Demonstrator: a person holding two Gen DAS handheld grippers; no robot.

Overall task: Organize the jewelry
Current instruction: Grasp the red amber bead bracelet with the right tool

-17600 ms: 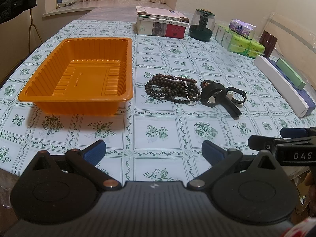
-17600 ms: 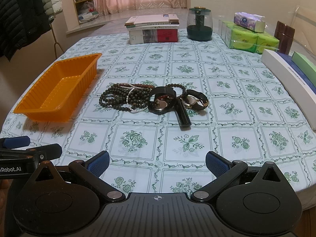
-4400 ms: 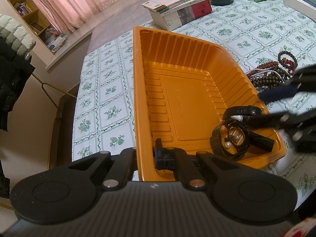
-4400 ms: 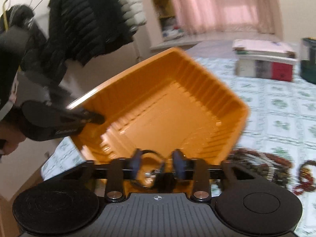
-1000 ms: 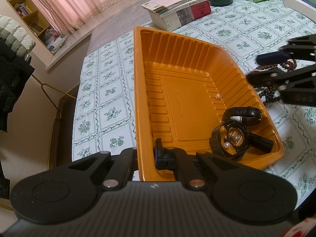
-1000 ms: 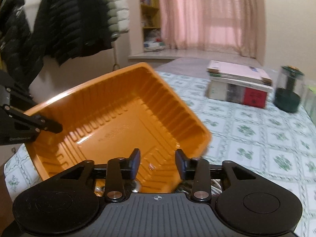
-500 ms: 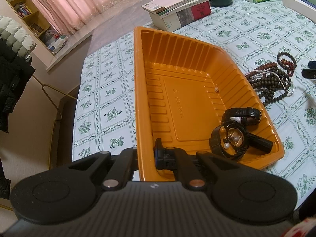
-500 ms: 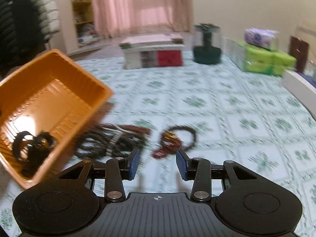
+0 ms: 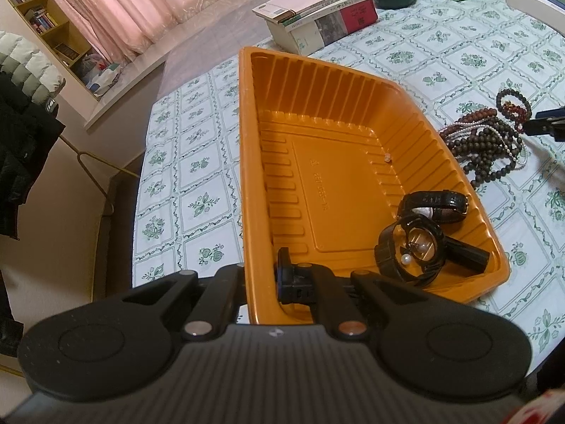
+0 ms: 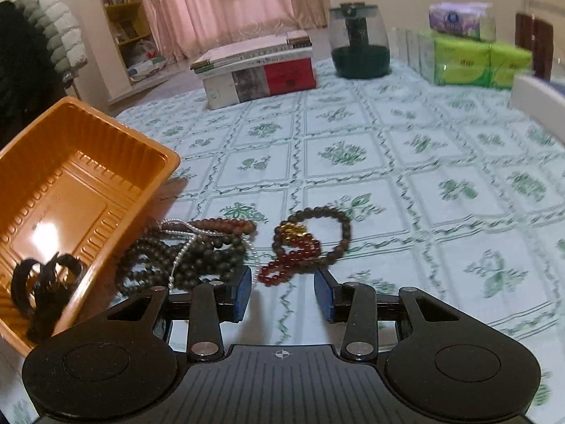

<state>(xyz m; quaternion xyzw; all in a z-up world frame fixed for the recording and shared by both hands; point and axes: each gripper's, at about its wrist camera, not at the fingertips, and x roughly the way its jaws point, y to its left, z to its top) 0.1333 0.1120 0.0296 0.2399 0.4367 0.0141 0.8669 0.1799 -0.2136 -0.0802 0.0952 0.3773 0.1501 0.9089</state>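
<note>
My left gripper [image 9: 263, 282] is shut on the near rim of the orange tray [image 9: 247, 162], which is tilted up off the table. Two black watches [image 9: 420, 240] and a small pearl lie in its low corner; they also show in the right wrist view [image 10: 42, 282]. My right gripper [image 10: 284, 293] is open and empty, just in front of a red bead bracelet [image 10: 289, 261] and a dark bead bracelet [image 10: 335, 226]. A heap of dark bead necklaces [image 10: 187, 258] with a thin pearl strand lies left of it, beside the tray [image 10: 88, 162].
A stack of books [image 10: 257, 70], a dark green jar [image 10: 360, 42] and green tissue packs [image 10: 476, 60] stand at the table's far side. A white box edge [image 10: 536, 102] is at the right. A coat hangs at the left [image 9: 21, 134].
My right gripper has swung away from the tray and come down low in front of the bracelets on the table. The left gripper still holds the tray rim.
</note>
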